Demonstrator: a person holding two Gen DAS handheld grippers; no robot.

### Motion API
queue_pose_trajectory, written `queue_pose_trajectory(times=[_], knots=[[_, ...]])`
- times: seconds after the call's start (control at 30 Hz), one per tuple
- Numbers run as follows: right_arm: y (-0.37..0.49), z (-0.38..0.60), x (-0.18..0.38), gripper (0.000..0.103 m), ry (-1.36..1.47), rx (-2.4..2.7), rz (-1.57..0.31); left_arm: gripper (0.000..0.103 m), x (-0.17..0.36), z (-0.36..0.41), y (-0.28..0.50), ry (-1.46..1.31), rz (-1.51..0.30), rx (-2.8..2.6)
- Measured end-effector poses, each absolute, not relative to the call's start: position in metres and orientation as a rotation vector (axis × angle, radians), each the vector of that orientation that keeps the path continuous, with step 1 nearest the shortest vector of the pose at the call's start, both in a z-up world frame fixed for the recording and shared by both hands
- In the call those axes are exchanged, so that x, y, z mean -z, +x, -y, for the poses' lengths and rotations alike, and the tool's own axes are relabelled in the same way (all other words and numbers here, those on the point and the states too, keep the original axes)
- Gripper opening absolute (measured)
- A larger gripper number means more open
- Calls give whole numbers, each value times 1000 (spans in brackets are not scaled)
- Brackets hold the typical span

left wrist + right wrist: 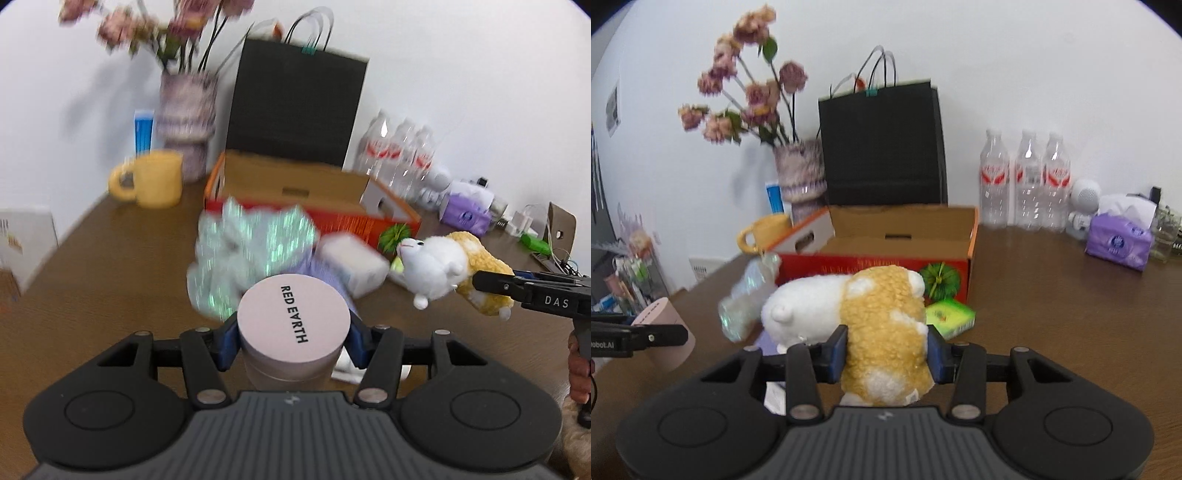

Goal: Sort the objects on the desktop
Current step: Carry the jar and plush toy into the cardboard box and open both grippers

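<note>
Both grippers carrying loads near the open cardboard box point(901, 236).
Left gripper point(293, 338) fingers clamp the pink jar point(293, 325); right gripper point(886, 354) fingers squeeze the plush toy point(882, 325). Likely next: lift each over the box's front wall.

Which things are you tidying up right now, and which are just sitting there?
Being tidied: pink jar in left gripper; plush toy in right gripper; open red box.

Just sitting: yellow mug, black bag, water bottles, flower vase.

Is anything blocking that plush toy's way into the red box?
Nothing visible does. The right gripper holds the plush toy just in front of the red box, whose top is open; the green packet lies off to the side.
</note>
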State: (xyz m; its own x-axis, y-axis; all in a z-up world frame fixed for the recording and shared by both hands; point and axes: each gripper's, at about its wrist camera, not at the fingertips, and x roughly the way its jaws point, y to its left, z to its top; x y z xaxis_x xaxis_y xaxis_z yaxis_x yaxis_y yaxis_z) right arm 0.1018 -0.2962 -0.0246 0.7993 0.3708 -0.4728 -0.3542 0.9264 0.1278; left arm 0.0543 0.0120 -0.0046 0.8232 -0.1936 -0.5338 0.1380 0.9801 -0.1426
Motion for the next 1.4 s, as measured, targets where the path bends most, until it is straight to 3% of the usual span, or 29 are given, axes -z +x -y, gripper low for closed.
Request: queue_pose_trajectory(times=[0.37, 0.67, 1.03, 1.4], knots=[[154, 288, -61, 42, 16, -380, -426, 57, -95, -17, 104, -80, -408, 179], [262, 244, -94, 42, -53, -358, -469, 57, -119, 7, 227, -93, -493, 161], [404, 181, -4, 42, -164, -289, -729, 56, -26, 13, 399, -93, -777, -77], [436, 157, 63, 44, -229, -295, -827, 57, 49, 25, 440, -13, -924, -127]])
